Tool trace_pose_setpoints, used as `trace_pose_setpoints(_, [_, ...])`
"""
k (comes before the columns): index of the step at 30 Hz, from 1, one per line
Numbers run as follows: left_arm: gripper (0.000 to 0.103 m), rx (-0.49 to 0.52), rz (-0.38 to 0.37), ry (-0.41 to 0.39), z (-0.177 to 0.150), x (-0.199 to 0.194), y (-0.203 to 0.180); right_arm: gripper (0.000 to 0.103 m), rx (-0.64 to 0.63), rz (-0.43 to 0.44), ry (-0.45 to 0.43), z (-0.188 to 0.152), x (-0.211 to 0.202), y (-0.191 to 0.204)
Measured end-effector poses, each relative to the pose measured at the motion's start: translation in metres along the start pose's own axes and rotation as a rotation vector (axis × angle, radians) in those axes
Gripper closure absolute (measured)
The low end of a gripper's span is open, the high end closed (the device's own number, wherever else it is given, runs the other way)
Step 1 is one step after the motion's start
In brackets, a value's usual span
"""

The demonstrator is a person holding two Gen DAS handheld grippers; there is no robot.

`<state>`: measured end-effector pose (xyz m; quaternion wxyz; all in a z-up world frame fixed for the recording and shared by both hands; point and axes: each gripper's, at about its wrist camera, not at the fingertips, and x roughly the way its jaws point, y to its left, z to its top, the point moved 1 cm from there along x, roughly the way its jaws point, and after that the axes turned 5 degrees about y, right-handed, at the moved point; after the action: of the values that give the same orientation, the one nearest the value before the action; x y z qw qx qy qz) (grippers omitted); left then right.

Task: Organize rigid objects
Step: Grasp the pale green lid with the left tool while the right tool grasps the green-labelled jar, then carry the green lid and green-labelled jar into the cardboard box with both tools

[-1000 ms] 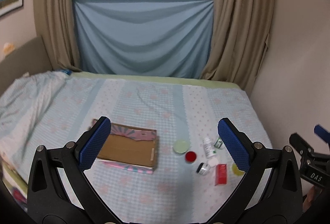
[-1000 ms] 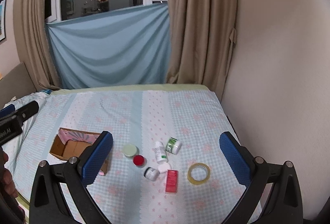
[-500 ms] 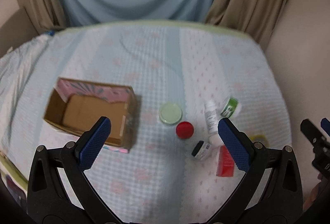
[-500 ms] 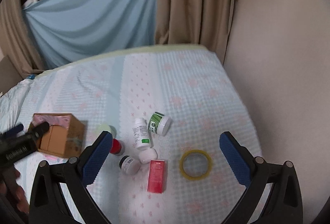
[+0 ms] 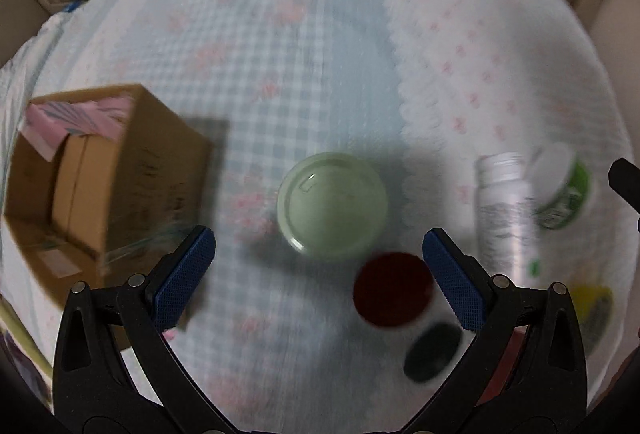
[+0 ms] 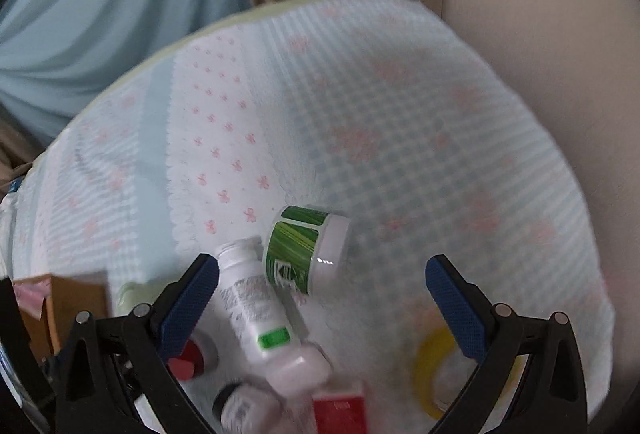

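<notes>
Left wrist view: I've dropped the left gripper [image 5: 318, 258] from a high look over the bed [image 5: 320, 46] to low over the clutter; picture blurred from the motion. Jaws wide apart, nothing between them. The pale green round lid [image 5: 332, 204] now lies just ahead of the gap, the dark red round cap [image 5: 394, 288] beside the right pad, the open brown cardboard box [image 5: 100, 186] off to the left. I judge the lid is my first pick for the box.

Right wrist view: the right gripper [image 6: 322, 290] has come down as well, jaws spread wide and empty. The green-labelled white jar [image 6: 306, 250] lies on its side just ahead, touching the white plastic bottle [image 6: 256, 306]; the yellow tape ring [image 6: 436, 366] sits near the right pad. Nothing boxed yet
</notes>
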<state>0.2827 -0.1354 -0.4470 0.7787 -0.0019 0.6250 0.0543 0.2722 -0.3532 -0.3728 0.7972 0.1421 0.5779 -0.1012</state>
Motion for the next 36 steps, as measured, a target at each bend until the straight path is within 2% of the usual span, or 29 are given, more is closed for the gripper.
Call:
trace_pose_setpoints(5, [0.0, -0.01, 0.023, 0.053, 0.007, 0.039, -0.003, 0.0, 0.054, -0.024, 0.085, 0.008, 0.047, 0.006])
trace_pose_setpoints(12, [0.002, -0.009, 0.052, 0.066, 0.011, 0.062, -0.005, 0.007, 0.133, -0.05, 0.167, 0.015, 0.081, 0.002])
trace_pose_setpoints(14, [0.005, -0.027, 0.062, 0.06, 0.013, 0.065, -0.001, 0.021, 0.133, -0.062, 0.191, 0.016, 0.091, 0.003])
trace_pose_setpoints(15, [0.01, -0.035, 0.06, 0.062, 0.015, 0.067, 0.001, 0.033, 0.131, -0.062, 0.207, 0.016, 0.095, 0.003])
trace_pose_setpoints(16, [0.014, -0.041, 0.04, 0.067, 0.016, 0.068, 0.002, 0.038, 0.133, -0.064, 0.223, 0.017, 0.1, 0.002])
trace_pose_setpoints(17, [0.025, -0.052, 0.005, 0.074, 0.018, 0.07, 0.001, 0.04, 0.14, -0.048, 0.23, 0.016, 0.102, 0.001])
trace_pose_setpoints(18, [0.035, -0.06, -0.035, 0.074, 0.018, 0.07, 0.001, 0.043, 0.145, -0.037, 0.228, 0.017, 0.102, 0.001])
trace_pose_setpoints(24, [0.036, -0.05, -0.022, 0.057, 0.021, 0.067, -0.001, 0.046, 0.115, -0.059, 0.22, 0.013, 0.1, 0.006])
trace_pose_setpoints(28, [0.036, -0.033, -0.019, 0.018, 0.02, 0.055, -0.003, 0.049, 0.099, -0.052, 0.207, 0.009, 0.098, 0.007])
trace_pose_setpoints(31, [0.036, -0.014, -0.035, -0.007, 0.026, 0.037, -0.004, 0.051, 0.091, -0.042, 0.177, 0.005, 0.079, 0.0])
trace_pose_setpoints(36, [0.036, 0.009, -0.085, -0.077, 0.023, -0.016, -0.001, 0.051, 0.054, -0.024, 0.099, 0.005, 0.021, -0.01])
